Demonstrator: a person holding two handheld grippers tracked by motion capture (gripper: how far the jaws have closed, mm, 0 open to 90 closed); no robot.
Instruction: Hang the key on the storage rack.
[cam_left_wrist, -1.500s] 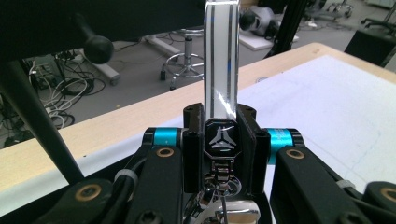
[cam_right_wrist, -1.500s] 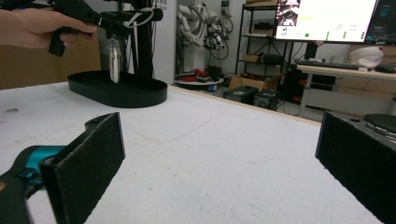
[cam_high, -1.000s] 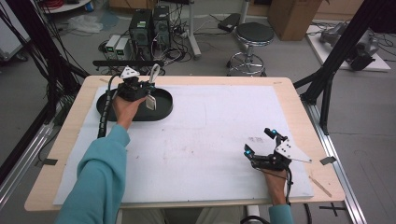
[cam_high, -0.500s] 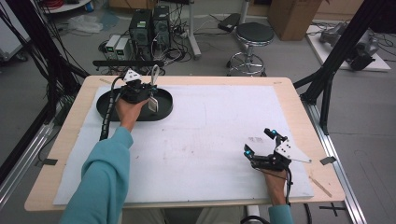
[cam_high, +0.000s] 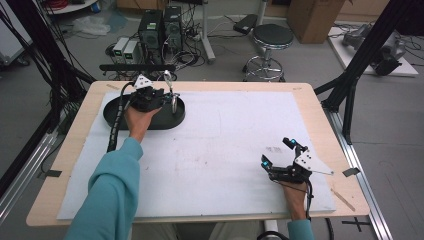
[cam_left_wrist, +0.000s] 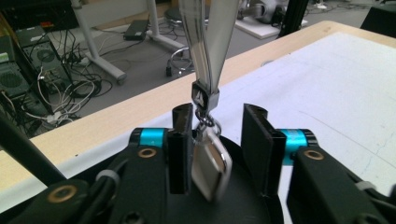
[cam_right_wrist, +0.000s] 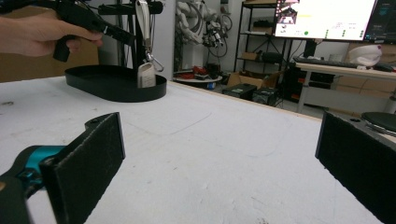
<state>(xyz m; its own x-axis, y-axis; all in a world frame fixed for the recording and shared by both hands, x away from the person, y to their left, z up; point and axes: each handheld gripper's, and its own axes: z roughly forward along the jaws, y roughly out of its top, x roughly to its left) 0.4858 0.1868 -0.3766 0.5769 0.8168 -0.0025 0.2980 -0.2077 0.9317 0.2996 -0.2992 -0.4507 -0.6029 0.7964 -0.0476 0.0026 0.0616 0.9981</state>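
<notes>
Wooden table (cam_high: 65, 165) under a white sheet (cam_high: 225, 135), workshop clutter beyond it: computer towers on the floor, a round stool, black frame legs at both sides. Up at the far left sits a black oval tray (cam_high: 112, 114), and the left gripper (cam_high: 167, 100) hangs right over it in the person's left hand (cam_high: 137, 119). From that gripper's own camera, a silvery lanyard strap (cam_left_wrist: 205, 42) drops in from the top edge, its upper end cut off, down to a metal clasp (cam_left_wrist: 204, 100) and a small pale tag (cam_left_wrist: 210, 168), blurred and hard to read. The tag dangles between the jaws, close against one; the jaws stand apart, not clamped on it. Whether the tag touches the tray floor, I can't tell. Over on the near right, the right gripper (cam_high: 278, 152) rests low above the sheet, jaws spread wide, nothing between them, well apart from the tray (cam_right_wrist: 114, 83).
</notes>
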